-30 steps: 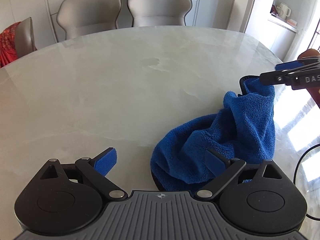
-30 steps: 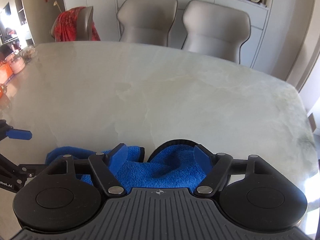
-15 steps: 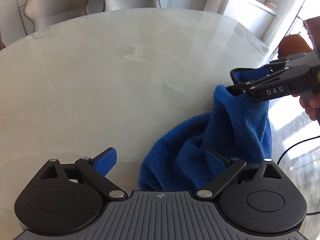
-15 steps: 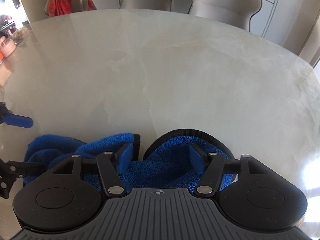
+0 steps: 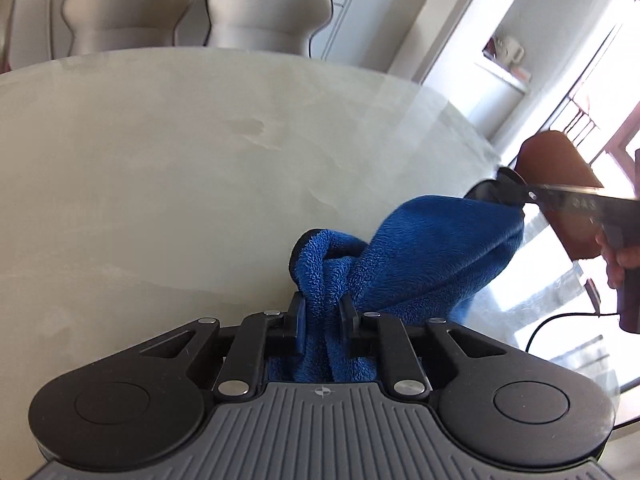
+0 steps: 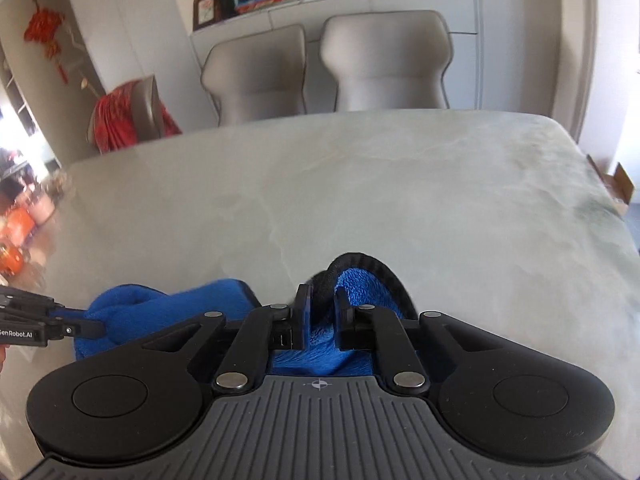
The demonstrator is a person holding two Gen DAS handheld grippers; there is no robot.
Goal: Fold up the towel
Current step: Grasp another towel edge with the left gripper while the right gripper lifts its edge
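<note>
Left wrist view: the left hand-held gripper is clenched on a bunched ridge of the blue towel, low in the centre of the frame, while the right hand-held gripper at the right pinches the black-trimmed edge, so the cloth hangs as a twisted swag between the 2, above the table. In the right wrist view the right hand-held gripper likewise grips a loop of trim. The likely trouble is that both hold gathered folds, not clean corners; pulling apart may leave the towel twisted, or a thick wad may slip out of a grip. The table's right edge lies close behind the right grip, so cloth could droop over it. Open marble fills the left and upper centre; 2 chairs stand well beyond.
</note>
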